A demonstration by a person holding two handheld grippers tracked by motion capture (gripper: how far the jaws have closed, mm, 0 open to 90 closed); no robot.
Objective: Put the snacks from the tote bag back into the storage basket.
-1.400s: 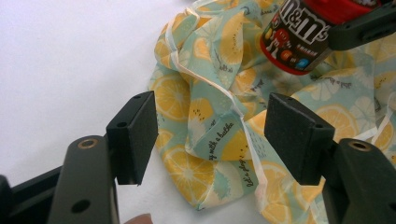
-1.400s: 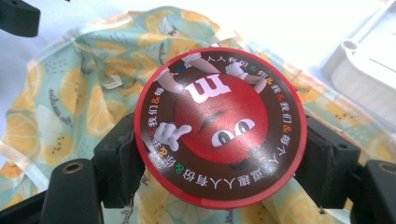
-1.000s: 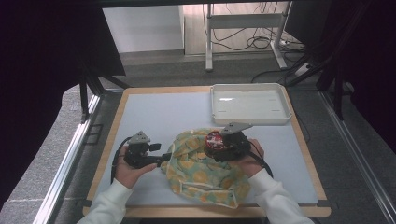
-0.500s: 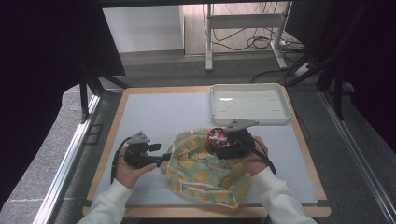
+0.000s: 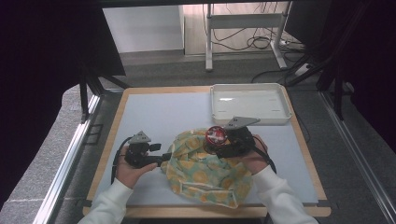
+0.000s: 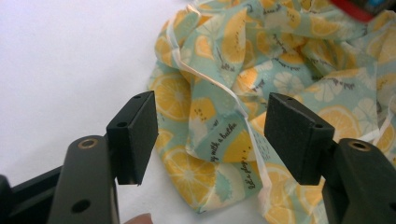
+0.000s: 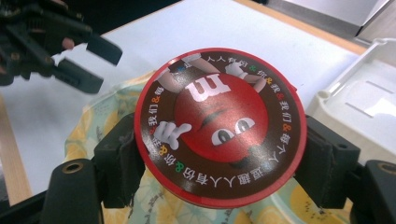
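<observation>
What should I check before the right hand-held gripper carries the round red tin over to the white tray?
1. Right hand-held gripper clamps the round red tin on both sides: ok.
2. Tin clear of the lemon-print cloth: cannot tell.
3. White tray has free space: ok.
4. Table between tin and tray unobstructed: ok.
5. Left hand-held gripper open, cloth edge between its jaws, not pinched: ok.

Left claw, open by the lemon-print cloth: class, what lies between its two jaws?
In the left gripper view, a folded edge of the lemon-print cloth lies between the open jaws of the left claw; neither pad presses it.
</observation>
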